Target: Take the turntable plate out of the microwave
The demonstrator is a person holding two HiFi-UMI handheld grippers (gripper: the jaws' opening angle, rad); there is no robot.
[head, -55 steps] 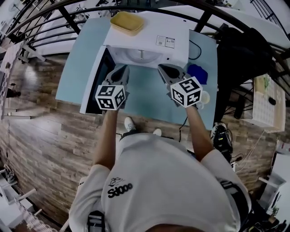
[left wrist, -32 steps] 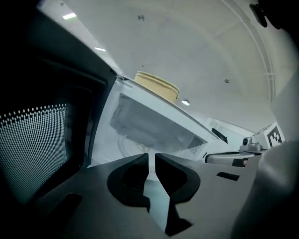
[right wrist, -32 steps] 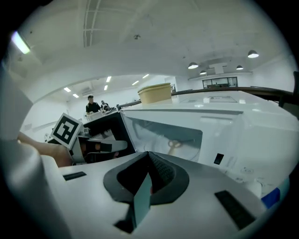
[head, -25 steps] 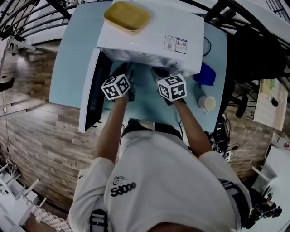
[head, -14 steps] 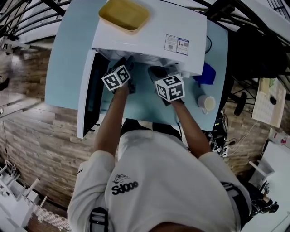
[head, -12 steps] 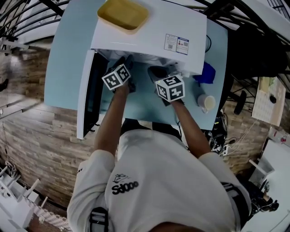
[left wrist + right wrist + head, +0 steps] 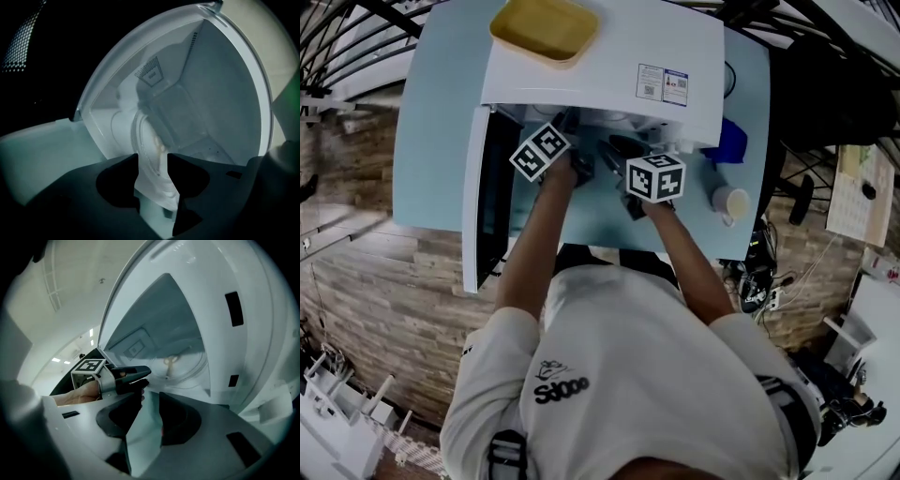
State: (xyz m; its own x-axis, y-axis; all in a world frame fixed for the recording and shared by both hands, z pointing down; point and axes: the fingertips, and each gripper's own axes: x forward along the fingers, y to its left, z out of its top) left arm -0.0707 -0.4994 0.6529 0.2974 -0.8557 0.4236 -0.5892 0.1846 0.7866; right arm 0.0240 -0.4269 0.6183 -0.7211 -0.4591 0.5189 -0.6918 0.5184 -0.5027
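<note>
The microwave (image 7: 600, 66) stands on the light blue tabletop (image 7: 431, 122) with its door (image 7: 487, 206) swung fully open to the left. A yellow tray (image 7: 544, 26) rests on top of the housing.

The turntable plate (image 7: 149, 140) is inside the cavity, at its floor. In the right gripper view its clear rim curves across the cavity opening.

Left gripper (image 7: 153, 159): reaches into the cavity opening. The jaws are drawn in to a narrow gap, and the near rim of the plate fills that gap from one jaw to the other. The right gripper view shows this gripper from the side, with its two fingers close together at the plate's edge.

Right gripper (image 7: 151, 397): positioned just outside the cavity, in front of the opening and beside the left gripper. The jaws stand slightly apart. Nothing sits between them; only the tabletop shows through the gap.

To the right of the microwave, a blue object (image 7: 731, 141) and a white cup (image 7: 731, 202) sit on the tabletop.
</note>
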